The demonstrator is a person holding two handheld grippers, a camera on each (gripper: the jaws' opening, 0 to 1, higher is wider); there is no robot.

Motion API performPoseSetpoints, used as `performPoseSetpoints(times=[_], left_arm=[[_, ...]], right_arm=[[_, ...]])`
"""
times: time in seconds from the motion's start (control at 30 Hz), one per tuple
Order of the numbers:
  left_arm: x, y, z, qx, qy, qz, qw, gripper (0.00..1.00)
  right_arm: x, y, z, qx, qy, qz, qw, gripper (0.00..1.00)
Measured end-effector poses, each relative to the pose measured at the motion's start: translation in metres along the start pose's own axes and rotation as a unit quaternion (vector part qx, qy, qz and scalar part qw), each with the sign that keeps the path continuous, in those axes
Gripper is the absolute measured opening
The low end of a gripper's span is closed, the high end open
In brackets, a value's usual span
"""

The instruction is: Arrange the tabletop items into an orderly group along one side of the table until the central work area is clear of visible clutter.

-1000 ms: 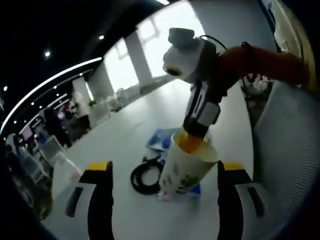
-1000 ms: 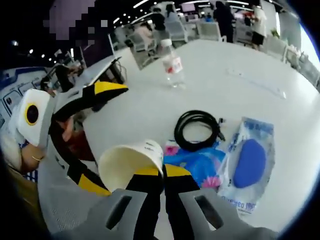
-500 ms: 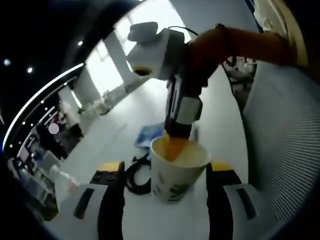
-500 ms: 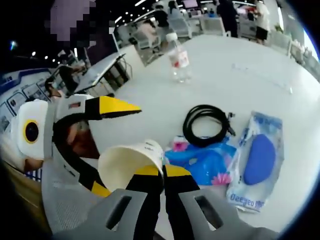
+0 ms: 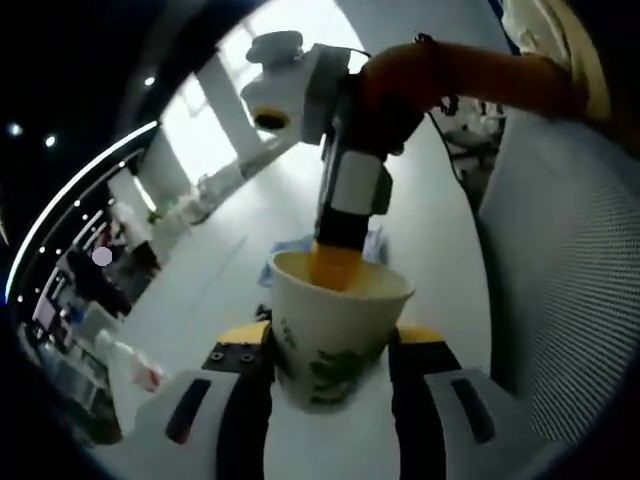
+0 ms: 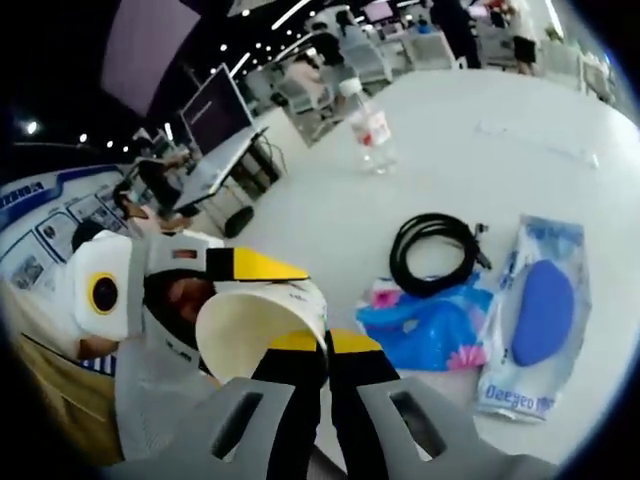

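Left gripper view, item 1: paper cup (image 5: 335, 335), upright, sits btwn my left tongs (image 5: 328, 350) w/ jaws at narrow spread on either side of its wall; contact looks likely but can't confirm. A sec ago the cup stood ahead of these jaws w/ gap each side; now it's in between, so I judge a hand-over or two-tong carry of the cup toward the table side is under way.

Item 2: my right tongs (image 5: 338, 262) come in from above, tips pinched on the cup rim, one inside the mouth.

Right gripper view, item 3: left tongs (image 6: 250, 268) off to the left of my right tongs, yellow tip just beside the cup (image 6: 262, 330).

Item 4: right tongs (image 6: 326, 345), jaws closed on the cup rim, same as a sec ago.

Item 5, ahead-right of the tongs on the white table (image 6: 330, 200): pink-blue packet (image 6: 420, 325), coiled black cable (image 6: 435, 250) touching it, blue-pad pouch (image 6: 540, 320) beside; clear bottle (image 6: 368, 128) well ahead. This clutter reads clearly here; left gripper view has it mostly hidden behind the cup.
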State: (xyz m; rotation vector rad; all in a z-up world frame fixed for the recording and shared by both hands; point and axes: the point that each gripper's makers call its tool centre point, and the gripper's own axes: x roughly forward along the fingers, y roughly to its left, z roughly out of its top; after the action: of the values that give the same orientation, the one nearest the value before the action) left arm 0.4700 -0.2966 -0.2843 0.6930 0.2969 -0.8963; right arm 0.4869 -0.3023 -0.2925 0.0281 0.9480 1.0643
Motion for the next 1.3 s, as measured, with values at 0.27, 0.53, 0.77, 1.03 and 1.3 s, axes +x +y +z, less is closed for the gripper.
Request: performPoseSetpoints(times=[0.27, 0.53, 0.77, 1.03, 1.3], left_arm=[[-0.001, 0.007, -0.002, 0.033, 0.018, 0.035, 0.9987, 0.41], [-0.006, 0.016, 0.004, 0.042, 0.007, 0.062, 0.9972, 0.41], [-0.01, 0.028, 0.013, 0.068, -0.005, 0.099, 0.9928, 0.4], [-0.013, 0.037, 0.015, 0.014, -0.027, 0.105, 0.994, 0.41], [-0.015, 0.042, 0.011, -0.049, -0.041, 0.109, 0.9919, 0.41]], right_arm=[[0.0, 0.001, 0.009, -0.007, -0.028, 0.001, 0.9996, 0.02], [-0.003, 0.003, 0.022, 0.007, -0.068, 0.017, 0.9975, 0.03], [-0.013, 0.009, 0.047, 0.004, -0.139, 0.044, 0.9893, 0.06], [-0.024, 0.011, 0.065, 0.008, -0.189, 0.052, 0.9806, 0.32], [-0.034, -0.004, 0.072, 0.017, -0.212, 0.024, 0.9768, 0.65]])
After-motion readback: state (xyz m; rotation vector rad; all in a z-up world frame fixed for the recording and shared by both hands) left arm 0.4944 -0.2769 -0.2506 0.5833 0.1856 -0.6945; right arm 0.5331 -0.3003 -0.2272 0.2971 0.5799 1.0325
